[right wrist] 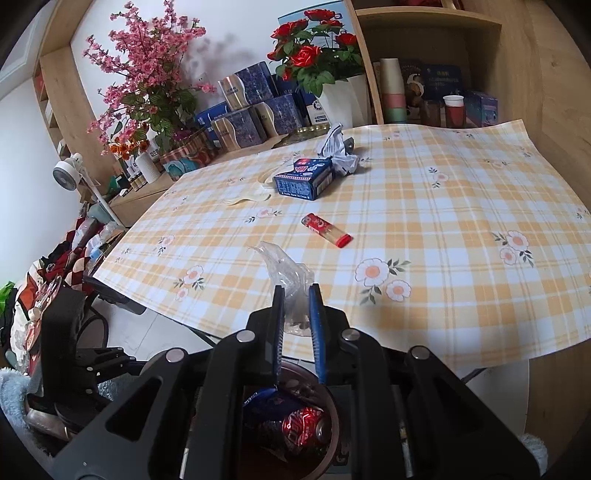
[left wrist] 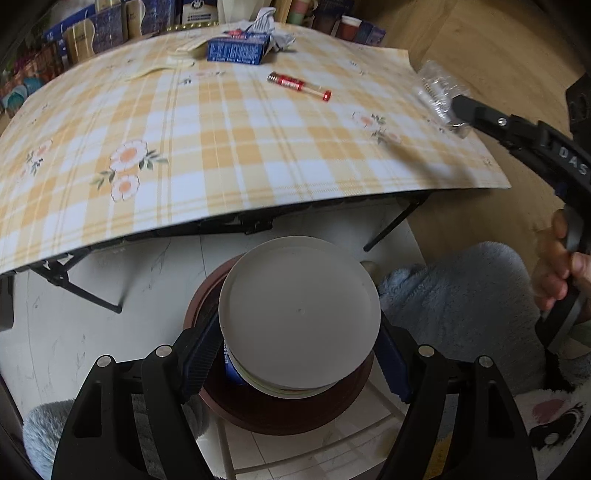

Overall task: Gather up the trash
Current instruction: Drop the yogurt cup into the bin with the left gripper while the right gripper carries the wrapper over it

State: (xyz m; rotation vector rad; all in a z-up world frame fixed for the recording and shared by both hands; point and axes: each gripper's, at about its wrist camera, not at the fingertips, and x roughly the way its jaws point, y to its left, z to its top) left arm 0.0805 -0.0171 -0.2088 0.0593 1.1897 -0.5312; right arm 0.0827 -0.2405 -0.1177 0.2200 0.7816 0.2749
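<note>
A yellow-and-white checked floral tablecloth covers the folding table beside light wooden shelving, above white floor tiles.

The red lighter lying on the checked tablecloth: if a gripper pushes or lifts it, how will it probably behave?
The red lighter looks rigid and small, so it is probably light and keeps its shape. It lies flat on the tablecloth, so a push would likely slide or spin it rather than tip it. Its smooth casing may slip between pads.

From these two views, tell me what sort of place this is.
Probably a lived-in room at home: a folding table under a checked floral cloth, artificial flowers beside wooden shelves of cups and boxes, and a bin of rubbish.
</note>
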